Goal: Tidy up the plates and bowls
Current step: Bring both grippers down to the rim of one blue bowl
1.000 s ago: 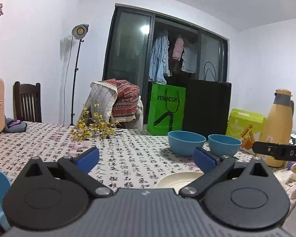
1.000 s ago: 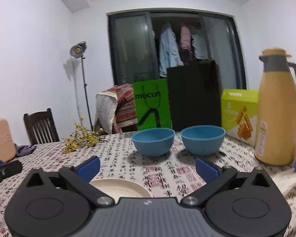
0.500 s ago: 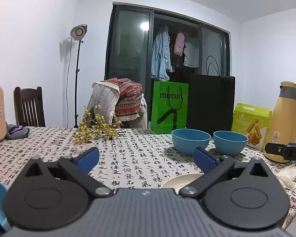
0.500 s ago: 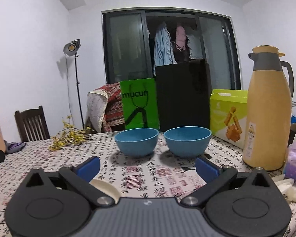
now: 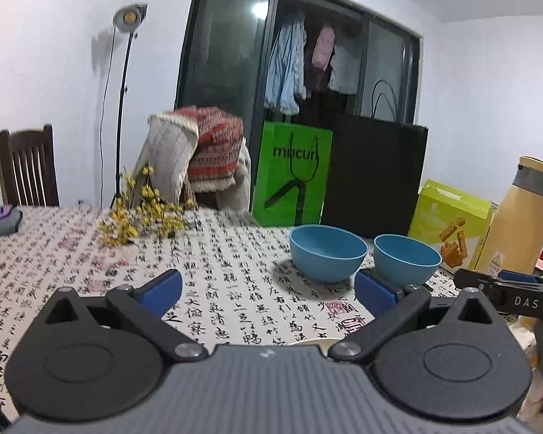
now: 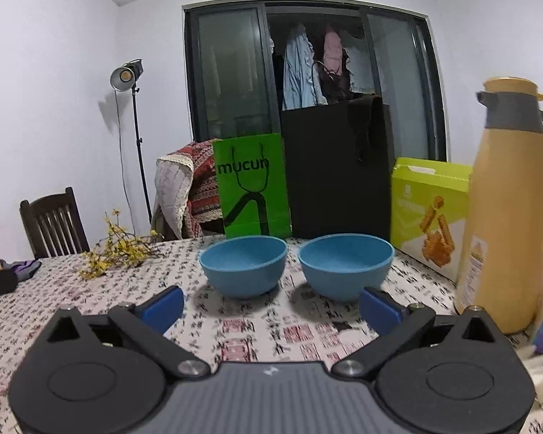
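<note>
Bowls: left bowl (image 6: 243, 266) and right bowl (image 6: 345, 266), both matte blue, round, upright, side by side just apart on the tablecloth (image 6: 264, 329) before a green bag (image 6: 251, 188). Left gripper (image 5: 268, 289) and right gripper (image 6: 271, 305) both wide open, holding nothing. Cream plate (image 5: 313, 342) rim just shows at the left gripper's body.

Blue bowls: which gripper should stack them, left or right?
Right, probably. The right gripper is open and faces both blue bowls squarely, close ahead. The left gripper, also open, sees them off to its right.
</note>
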Action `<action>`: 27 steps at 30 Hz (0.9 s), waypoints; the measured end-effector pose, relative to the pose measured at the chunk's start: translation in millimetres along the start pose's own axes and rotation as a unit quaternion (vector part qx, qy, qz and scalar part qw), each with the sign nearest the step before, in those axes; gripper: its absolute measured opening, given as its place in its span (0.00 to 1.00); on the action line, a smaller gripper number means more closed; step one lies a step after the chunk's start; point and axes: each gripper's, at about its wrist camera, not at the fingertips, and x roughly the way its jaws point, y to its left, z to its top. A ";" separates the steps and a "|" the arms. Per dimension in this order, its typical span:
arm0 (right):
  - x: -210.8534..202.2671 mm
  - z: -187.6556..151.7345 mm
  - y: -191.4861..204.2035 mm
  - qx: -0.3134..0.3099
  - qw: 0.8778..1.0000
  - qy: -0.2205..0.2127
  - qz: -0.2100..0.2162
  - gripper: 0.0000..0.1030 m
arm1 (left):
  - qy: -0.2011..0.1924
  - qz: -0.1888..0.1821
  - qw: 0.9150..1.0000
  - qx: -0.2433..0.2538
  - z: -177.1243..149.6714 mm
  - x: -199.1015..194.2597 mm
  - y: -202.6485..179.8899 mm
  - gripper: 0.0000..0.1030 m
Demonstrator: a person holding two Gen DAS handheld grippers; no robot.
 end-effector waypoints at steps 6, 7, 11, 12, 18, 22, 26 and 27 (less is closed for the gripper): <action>12.4 17.2 9.9 0.002 1.000 -0.010 0.020 1.00 | 0.012 0.007 1.000 -0.005 18.9 16.0 -9.4 1.00; 15.0 19.7 11.0 0.000 1.000 -0.011 0.020 1.00 | 0.013 0.003 1.000 -0.009 21.6 18.4 -11.1 1.00; 27.1 28.5 10.2 0.005 1.000 -0.009 0.024 1.00 | 0.006 -0.002 1.000 -0.015 31.1 27.1 -16.9 1.00; 29.8 30.3 9.5 0.007 1.000 -0.008 0.024 1.00 | 0.005 -0.002 1.000 -0.017 33.2 29.4 -17.7 1.00; 48.2 43.6 -1.6 0.032 0.999 -0.010 0.015 1.00 | 0.015 0.006 0.999 -0.038 44.4 56.0 -16.8 1.00; 60.4 51.3 -10.8 0.049 0.999 -0.014 0.017 1.00 | 0.020 0.013 0.999 -0.048 54.2 72.0 -15.5 1.00; 74.5 60.0 -19.6 0.070 0.997 -0.021 0.019 1.00 | 0.015 0.021 0.999 -0.046 63.6 80.6 -12.8 1.00; 78.3 62.4 -20.6 0.073 0.997 -0.023 0.022 1.00 | 0.013 0.024 0.999 -0.045 66.5 83.1 -12.4 1.00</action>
